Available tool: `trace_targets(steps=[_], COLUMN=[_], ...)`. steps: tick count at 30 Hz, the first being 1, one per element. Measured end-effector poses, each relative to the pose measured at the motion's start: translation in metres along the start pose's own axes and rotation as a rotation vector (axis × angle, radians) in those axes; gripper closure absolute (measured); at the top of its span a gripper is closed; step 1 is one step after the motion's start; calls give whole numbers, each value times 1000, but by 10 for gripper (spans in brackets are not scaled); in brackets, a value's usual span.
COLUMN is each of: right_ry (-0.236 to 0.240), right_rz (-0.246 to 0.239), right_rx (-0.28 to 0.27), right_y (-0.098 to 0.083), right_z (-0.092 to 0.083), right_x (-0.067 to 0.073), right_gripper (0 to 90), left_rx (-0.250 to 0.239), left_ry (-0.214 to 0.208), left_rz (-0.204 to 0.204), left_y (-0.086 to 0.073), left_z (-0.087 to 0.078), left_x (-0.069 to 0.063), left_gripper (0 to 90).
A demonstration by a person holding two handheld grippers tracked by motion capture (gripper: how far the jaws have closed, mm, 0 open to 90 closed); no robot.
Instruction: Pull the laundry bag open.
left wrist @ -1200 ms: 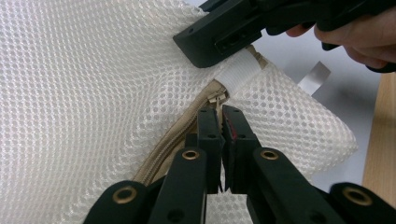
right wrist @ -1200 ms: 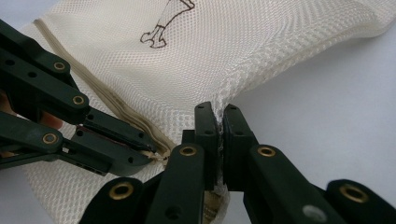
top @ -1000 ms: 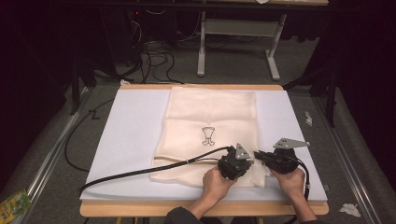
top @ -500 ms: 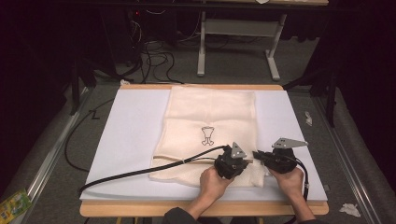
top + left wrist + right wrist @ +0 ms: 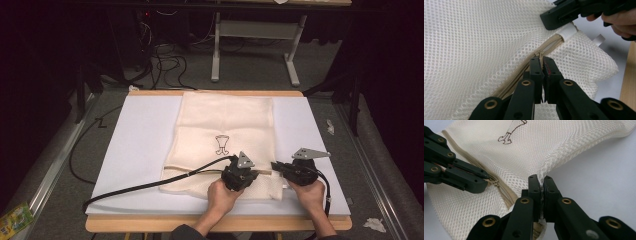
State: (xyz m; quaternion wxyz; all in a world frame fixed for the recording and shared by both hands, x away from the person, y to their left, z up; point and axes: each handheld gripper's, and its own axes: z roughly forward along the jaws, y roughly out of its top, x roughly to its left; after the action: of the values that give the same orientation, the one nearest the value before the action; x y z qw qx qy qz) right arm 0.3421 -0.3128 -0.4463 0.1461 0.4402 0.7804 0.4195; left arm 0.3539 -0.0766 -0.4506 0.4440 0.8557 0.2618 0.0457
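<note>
A cream mesh laundry bag (image 5: 225, 120) with a small dark drawing lies flat on the white mat (image 5: 140, 145). Its zipper (image 5: 549, 46) runs along the near end. My left gripper (image 5: 541, 61) is shut on the zipper pull (image 5: 538, 53); in the high view the left gripper (image 5: 256, 174) points right. My right gripper (image 5: 541, 180) is shut on the bag's mesh edge beside the zipper's end and lifts it into a ridge. In the high view the right gripper (image 5: 275, 165) points left, tip to tip with the left one.
The mat lies on a wooden table (image 5: 150, 224) whose front edge is just below the hands. The left gripper's black cable (image 5: 145, 186) trails left across the mat. Scraps of paper (image 5: 330, 126) lie off the table's right side. A desk frame (image 5: 255, 30) stands behind.
The left gripper has slid a little to the left along the zipper. The right gripper has stayed in place.
</note>
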Motion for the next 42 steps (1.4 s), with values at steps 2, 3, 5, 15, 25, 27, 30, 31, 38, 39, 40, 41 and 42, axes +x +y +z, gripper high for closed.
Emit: trace_targets(steps=[2,3,5,15,25,27,30,31,38,39,40,41,42], right_ry=[-11,-16,-21,-12,-12,-16,-20,-21,-29,-34,-34,-32,-32], right_rz=[-7,-5,-13,23,34,26,25,24,25,25,24,19,26], right_rx=[15,18,15,-16,-8,-5,-2,-3,-13,-9,-10,-11,-5], right_y=[1,2,4,-2,-6,-6,-5,-5,-3,-3,-3,-3,-2], right_z=[1,1,0,3,6,8,8,8,11,12,14,16,17], right_x=[2,3,4,5,8,9,8,8,8,8,8,7,7], right_gripper=[878,879,878,879,878,878,878,878,879,879,879,879,879], left_rx=[-3,-3,-8,1,12,10,11,11,21,23,25,26,25], left_ry=[3,2,-2,-15,2,1,-1,2,6,9,10,12,14], left_rz=[4,7,8,-10,4,7,7,9,-3,-6,-12,-14,-18], left_y=[0,0,1,0,-2,-3,-3,-3,-3,-3,-4,-4,-4], left_z=[-1,-1,-3,-6,-12,-12,-13,-13,-13,-13,-12,-12,-12], left_x=[-1,-1,0,3,7,7,7,8,9,10,11,12,12], left_gripper=[870,870,870,870,869,869,870,870,870,870,870,870,870])
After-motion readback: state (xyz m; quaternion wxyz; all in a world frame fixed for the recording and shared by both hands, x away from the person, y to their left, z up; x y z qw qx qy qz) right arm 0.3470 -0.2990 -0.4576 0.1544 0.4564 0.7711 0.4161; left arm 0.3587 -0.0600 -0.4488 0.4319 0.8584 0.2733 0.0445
